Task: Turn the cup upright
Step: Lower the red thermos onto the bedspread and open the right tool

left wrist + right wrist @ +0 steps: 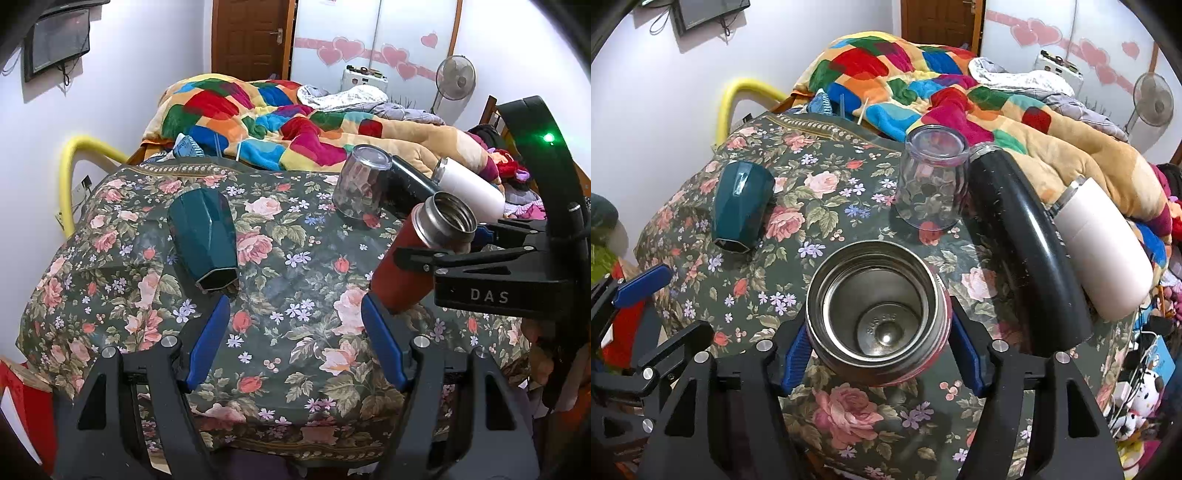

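Note:
A red steel flask cup [417, 254] stands mouth up on the flowered table, its steel inside open to the right wrist view [877, 310]. My right gripper [879, 343] has its blue pads on both sides of the cup's neck; it also shows in the left wrist view [461, 240]. My left gripper [293, 334] is open and empty, low over the front of the table. A dark teal faceted cup [205, 238] lies on its side at the left, and shows in the right wrist view too [740, 206].
A clear glass [932, 177] stands upside down at the back. A black bottle [1027, 240] and a white bottle [1104, 251] lie on their sides at the right. A bed with a bright quilt [280, 114] is behind the flowered table [295, 369].

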`<control>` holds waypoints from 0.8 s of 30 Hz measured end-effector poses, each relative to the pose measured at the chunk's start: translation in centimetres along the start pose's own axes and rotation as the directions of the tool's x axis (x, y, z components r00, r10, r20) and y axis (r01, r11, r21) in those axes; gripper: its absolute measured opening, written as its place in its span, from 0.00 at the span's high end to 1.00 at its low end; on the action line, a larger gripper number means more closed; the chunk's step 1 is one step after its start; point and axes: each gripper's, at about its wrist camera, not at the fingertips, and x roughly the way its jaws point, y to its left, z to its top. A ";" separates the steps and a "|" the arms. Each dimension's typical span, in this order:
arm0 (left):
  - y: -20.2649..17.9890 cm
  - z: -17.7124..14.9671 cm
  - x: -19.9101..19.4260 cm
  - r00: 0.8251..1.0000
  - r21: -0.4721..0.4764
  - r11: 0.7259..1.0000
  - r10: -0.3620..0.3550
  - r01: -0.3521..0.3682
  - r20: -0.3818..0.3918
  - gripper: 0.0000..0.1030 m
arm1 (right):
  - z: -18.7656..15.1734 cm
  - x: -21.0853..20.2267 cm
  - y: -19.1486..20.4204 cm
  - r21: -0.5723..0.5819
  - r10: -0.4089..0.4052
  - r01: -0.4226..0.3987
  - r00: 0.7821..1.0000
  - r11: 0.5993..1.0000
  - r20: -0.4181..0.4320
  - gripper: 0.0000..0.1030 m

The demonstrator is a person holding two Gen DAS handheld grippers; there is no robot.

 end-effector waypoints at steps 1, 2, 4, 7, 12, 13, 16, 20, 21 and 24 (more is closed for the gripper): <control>0.0 0.1 -0.2 1.000 -0.001 1.000 0.001 -0.001 0.004 0.30 | -0.1 -0.5 0.0 0.002 0.008 -0.008 1.000 1.000 0.009 0.36; -0.1 0.1 -0.4 1.000 -0.002 1.000 0.001 -0.001 0.007 0.30 | -0.3 -1.0 -0.1 0.005 0.015 -0.015 1.000 1.000 0.014 0.35; -0.2 0.3 -1.0 1.000 -0.002 1.000 -0.003 0.003 0.019 0.30 | -0.6 -2.1 -0.2 0.012 0.029 -0.030 0.999 0.999 0.032 0.35; -0.7 0.7 -2.5 0.999 -0.005 1.000 -0.011 0.011 0.049 0.30 | -1.3 -5.2 -0.4 0.021 0.037 -0.039 0.995 0.999 0.095 0.35; -2.3 1.7 -7.2 0.988 0.004 0.999 -0.045 0.045 0.146 0.30 | -2.7 -12.3 -0.5 0.028 0.039 -0.048 0.962 0.998 0.269 0.35; -2.5 1.9 -8.0 0.985 0.007 0.999 -0.051 0.051 0.165 0.30 | -3.2 -14.5 -0.5 0.029 0.036 -0.048 0.945 0.998 0.326 0.35; -3.7 2.4 -11.9 0.964 0.026 0.997 -0.077 0.072 0.256 0.29 | -4.3 -19.3 -0.5 0.028 0.015 -0.032 0.894 0.999 0.448 0.35; -5.3 2.5 -17.9 0.912 0.046 0.996 -0.089 0.077 0.399 0.29 | -6.6 -25.1 -0.1 0.047 -0.017 -0.015 0.802 0.999 0.597 0.35; -5.7 2.4 -19.4 0.895 0.050 0.996 -0.093 0.079 0.436 0.27 | -7.2 -26.4 0.1 0.050 -0.024 -0.010 0.777 0.999 0.630 0.35; -6.4 1.8 -23.1 0.846 0.059 0.996 -0.093 0.073 0.525 0.20 | -8.5 -28.6 0.8 0.065 -0.054 0.011 0.719 0.998 0.693 0.33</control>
